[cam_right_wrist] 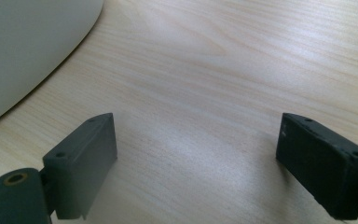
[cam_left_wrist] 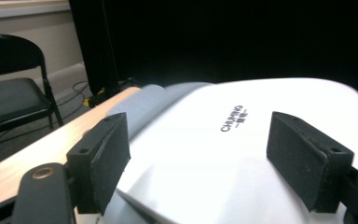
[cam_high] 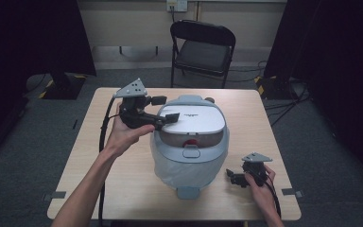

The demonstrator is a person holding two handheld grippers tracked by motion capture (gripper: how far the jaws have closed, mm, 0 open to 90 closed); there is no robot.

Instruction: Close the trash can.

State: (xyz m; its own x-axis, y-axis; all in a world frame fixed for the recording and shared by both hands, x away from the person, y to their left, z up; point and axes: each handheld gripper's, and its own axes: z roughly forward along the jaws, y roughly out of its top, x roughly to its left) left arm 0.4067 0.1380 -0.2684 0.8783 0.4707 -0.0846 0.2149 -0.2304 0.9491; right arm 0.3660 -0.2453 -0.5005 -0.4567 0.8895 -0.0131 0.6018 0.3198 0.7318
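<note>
A grey-blue cooker-like appliance (cam_high: 189,163) with a white lid (cam_high: 196,119) stands in the middle of the wooden table (cam_high: 123,189). A dark band with a red spot runs under the lid's front edge. My left gripper (cam_high: 165,109) hovers at the lid's left edge, open. In the left gripper view its jaws (cam_left_wrist: 198,158) stand wide apart over the white lid (cam_left_wrist: 242,154), with no pad pressing on it. My right gripper (cam_high: 234,177) rests low on the table to the appliance's right, open and empty (cam_right_wrist: 196,163). The appliance's pale wall (cam_right_wrist: 28,46) lies at that view's upper left.
A black folding chair (cam_high: 203,47) stands beyond the table's far edge. Dark curtains hang at both sides of the room. Cables trail from both grippers toward the table's near edge. Bare wood lies left and right of the appliance.
</note>
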